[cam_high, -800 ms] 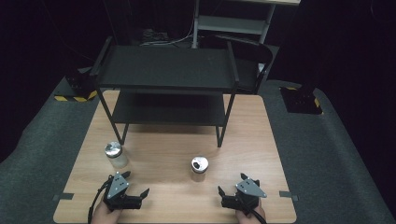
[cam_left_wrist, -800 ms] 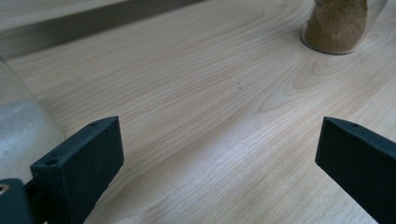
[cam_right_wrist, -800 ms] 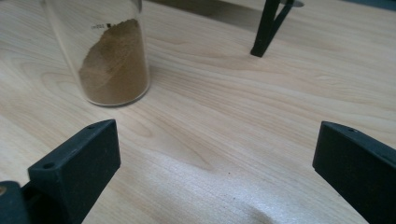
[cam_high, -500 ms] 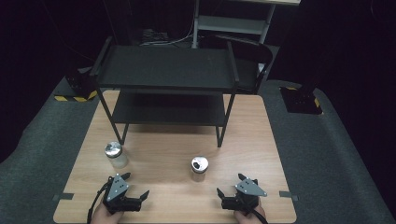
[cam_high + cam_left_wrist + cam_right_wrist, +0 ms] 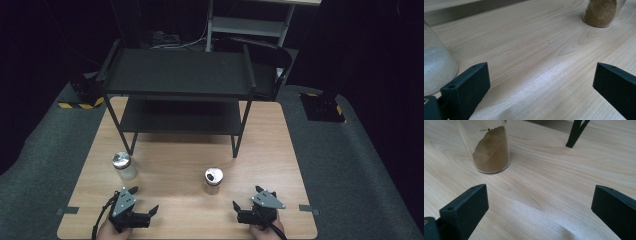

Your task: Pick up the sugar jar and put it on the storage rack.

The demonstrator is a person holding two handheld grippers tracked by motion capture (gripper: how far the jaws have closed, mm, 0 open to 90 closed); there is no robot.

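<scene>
A dark room is surrounding a wooden table (image 5: 270, 150), and a black two-tier shelf (image 5: 177, 75) is standing on its far half. Two small jars are sitting on the bare wood in front of the shelf, well apart from each other. The white jar (image 5: 123, 166), with a metal cap and pale grains inside, is standing near the left front leg of the shelf; in the left gripper view it is showing at the left edge (image 5: 435, 67). The brown jar (image 5: 213, 180), holding brown powder that is lying heaped to one side, is standing nearer the middle.

The left gripper (image 5: 142, 207) is resting low at the table's near edge, just short of the white jar, with its jaws spread wide and nothing between them. The right gripper (image 5: 245, 197) is sitting at the near edge too, to the right of the brown jar, jaws likewise gaping and empty; in its own view the brown jar (image 5: 490, 150) is standing ahead and to the left.

Both jars are looking like clear glass or hard plastic: stiff, smooth and probably slippery, light, and liable to tip because they are narrow and upright. The safest hold is likely across the straight wall at mid-height, below the cap, with the jaws square to the jar so it is not squirting out sideways. The loose contents are likely to shift if a jar is tilted.
</scene>
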